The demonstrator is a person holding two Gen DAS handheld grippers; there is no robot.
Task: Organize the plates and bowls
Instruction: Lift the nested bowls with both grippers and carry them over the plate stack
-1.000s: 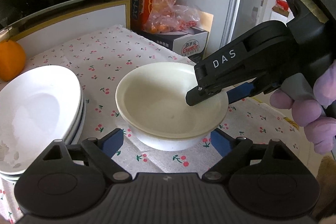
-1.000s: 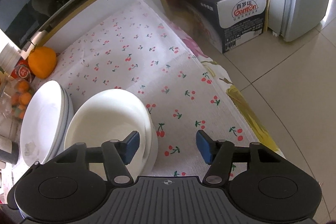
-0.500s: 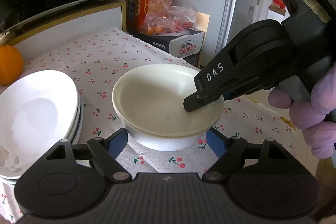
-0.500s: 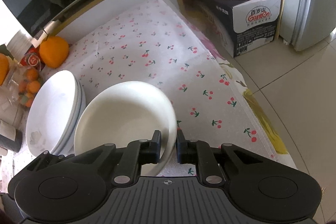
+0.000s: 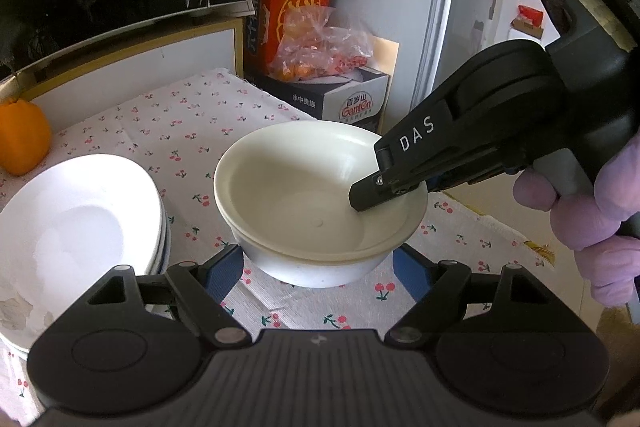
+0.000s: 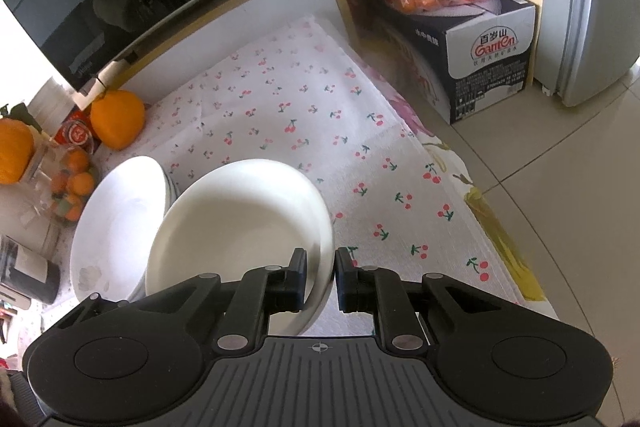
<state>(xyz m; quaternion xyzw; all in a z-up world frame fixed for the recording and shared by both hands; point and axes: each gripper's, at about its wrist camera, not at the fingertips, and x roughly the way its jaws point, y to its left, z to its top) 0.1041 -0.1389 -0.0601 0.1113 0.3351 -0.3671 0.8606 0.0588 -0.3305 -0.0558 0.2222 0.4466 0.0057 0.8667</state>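
Bowl (image 6: pixel 240 227) looks stiff, glazed, slippery, breakable; right tongs (image 6: pixel 320 279) clamp its rim at 5 o'clock, seemingly firmly; left tongs (image 5: pixel 316 271) stand apart.

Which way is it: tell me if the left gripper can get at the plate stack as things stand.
Probably yes. The left gripper is open and holds nothing, and the plate stack lies just to its left with nothing on top. The bowls, gripped at the rim by the right gripper, stand beside that path, not across it.
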